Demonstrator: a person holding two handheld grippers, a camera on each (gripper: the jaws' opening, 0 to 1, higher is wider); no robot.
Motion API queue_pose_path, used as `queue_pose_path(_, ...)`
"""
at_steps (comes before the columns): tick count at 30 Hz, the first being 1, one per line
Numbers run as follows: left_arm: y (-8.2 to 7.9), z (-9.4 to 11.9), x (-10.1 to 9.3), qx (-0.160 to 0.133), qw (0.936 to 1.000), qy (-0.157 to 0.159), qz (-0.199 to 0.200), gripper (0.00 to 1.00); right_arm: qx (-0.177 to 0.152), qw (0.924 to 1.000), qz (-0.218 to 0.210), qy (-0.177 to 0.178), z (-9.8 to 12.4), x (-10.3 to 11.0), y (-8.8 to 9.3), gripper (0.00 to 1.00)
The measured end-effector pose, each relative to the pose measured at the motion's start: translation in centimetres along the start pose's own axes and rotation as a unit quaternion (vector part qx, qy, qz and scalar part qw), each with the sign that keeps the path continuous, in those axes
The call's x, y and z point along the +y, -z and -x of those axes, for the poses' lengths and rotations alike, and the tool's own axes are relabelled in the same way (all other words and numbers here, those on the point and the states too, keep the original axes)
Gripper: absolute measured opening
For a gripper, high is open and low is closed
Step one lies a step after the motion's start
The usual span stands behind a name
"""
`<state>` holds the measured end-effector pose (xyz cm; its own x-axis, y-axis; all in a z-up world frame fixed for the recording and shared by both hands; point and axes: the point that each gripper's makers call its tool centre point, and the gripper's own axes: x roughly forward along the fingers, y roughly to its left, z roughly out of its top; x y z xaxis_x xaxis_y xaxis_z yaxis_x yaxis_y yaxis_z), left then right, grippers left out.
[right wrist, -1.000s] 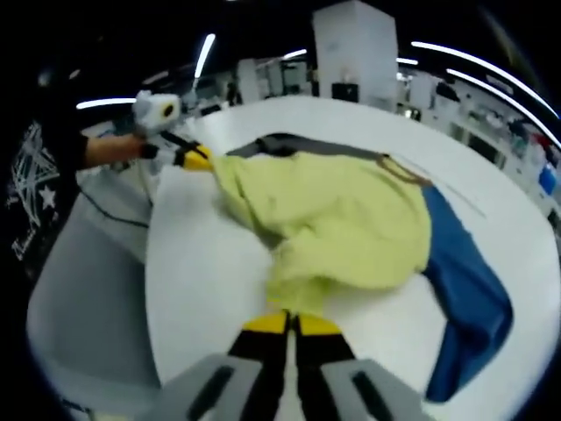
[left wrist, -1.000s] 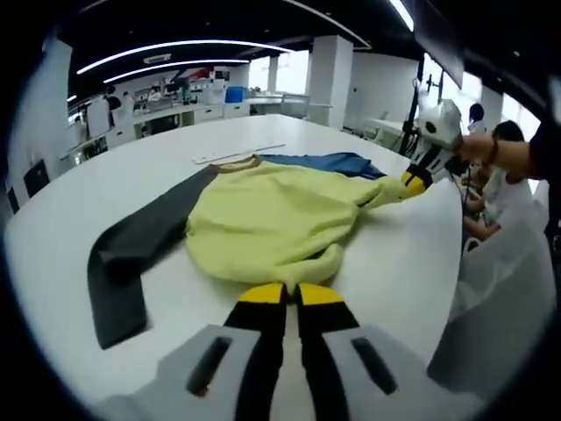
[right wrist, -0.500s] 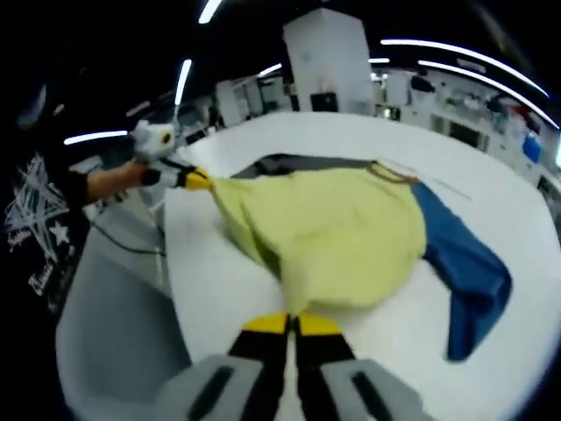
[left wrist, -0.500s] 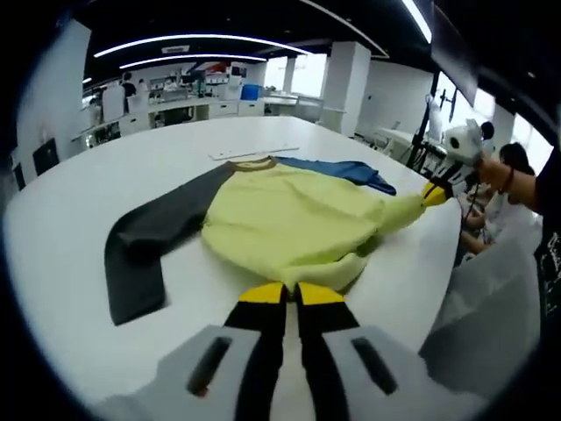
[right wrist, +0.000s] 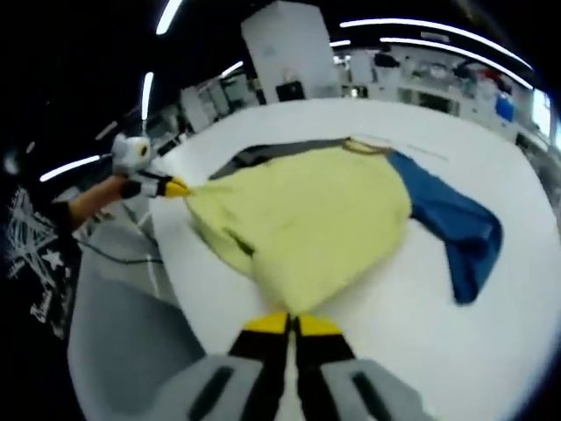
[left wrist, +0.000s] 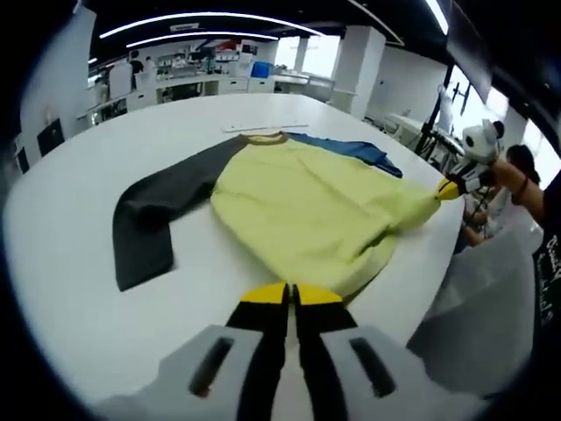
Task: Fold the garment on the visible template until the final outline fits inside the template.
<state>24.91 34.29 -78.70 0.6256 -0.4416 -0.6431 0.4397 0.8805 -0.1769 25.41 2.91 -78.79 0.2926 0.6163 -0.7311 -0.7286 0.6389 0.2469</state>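
Note:
A sweatshirt with a pale yellow body (left wrist: 298,202) lies flat on the white table (left wrist: 70,289). Its dark grey sleeve (left wrist: 153,219) runs out to the left, and its blue sleeve (left wrist: 351,151) lies beyond the body. My left gripper (left wrist: 291,294) is shut on the yellow hem at the near table edge. My right gripper (left wrist: 447,189) pinches the other hem corner off to the right. In the right gripper view that gripper (right wrist: 291,323) is shut on the yellow hem (right wrist: 307,219). The blue sleeve (right wrist: 456,228) lies to the right there, and the left gripper (right wrist: 175,187) holds the far corner.
A thin pale strip (left wrist: 263,128) lies on the table just past the collar. The table's rounded edge (right wrist: 175,289) runs close under the held hem. A person's hand (left wrist: 508,171) holds the right gripper. Benches, pillars and people stand far behind.
Both grippers have drawn the hem apart and toward the table edge, so the yellow body lies wider and flatter. Both jaws have stayed shut on the hem.

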Motion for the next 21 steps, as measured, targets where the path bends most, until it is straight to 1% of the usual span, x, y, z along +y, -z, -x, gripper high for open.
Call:
queue_pose_path(2, 0.7, -0.4, 0.5, 0.007, 0.9999, -0.003, 0.008, 0.0, 0.004, 0.9998, -0.017, 0.01, -0.1, -0.5, 0.4, 0.0)
queue_pose_path(4, 0.9, -0.5, 0.9, 0.009, 0.9998, -0.007, 0.014, 0.0, -0.001, 0.9991, -0.038, 0.02, -0.1, -1.1, 0.4, 0.0)
queue_pose_path(5, 1.1, -0.5, 1.1, 0.016, 0.9996, -0.012, 0.019, 0.0, -0.001, 0.9983, -0.051, 0.028, -0.1, -1.8, 0.6, 0.0)
queue_pose_path(8, 1.5, -0.6, 1.4, 0.022, 0.9993, -0.019, 0.023, 0.0, 0.004, 0.9977, -0.051, 0.045, -0.5, -2.7, 1.1, 0.0)
queue_pose_path(9, 1.6, -0.8, 1.6, 0.023, 0.9992, -0.019, 0.028, 0.0, 0.002, 0.9971, -0.058, 0.048, -0.7, -3.0, 1.2, 0.0)
queue_pose_path(12, 2.2, -1.4, 1.8, 0.033, 0.9986, -0.017, 0.037, 0.0, 0.012, 0.9957, -0.079, 0.047, -1.2, -3.3, 2.0, 0.0)
queue_pose_path(16, 3.1, -1.5, 1.7, 0.048, 0.9981, -0.023, 0.033, 0.0, 0.027, 0.994, -0.094, 0.048, -1.6, -3.3, 3.1, 0.0)
queue_pose_path(18, 3.6, -1.5, 1.8, 0.055, 0.9976, -0.023, 0.035, 0.0, 0.029, 0.9934, -0.1, 0.048, -1.7, -3.4, 3.3, 0.0)
queue_pose_path(21, 3.7, -1.4, 1.8, 0.054, 0.9977, -0.023, 0.034, 0.01, 0.027, 0.9931, -0.103, 0.05, -1.7, -3.3, 3.3, 0.0)
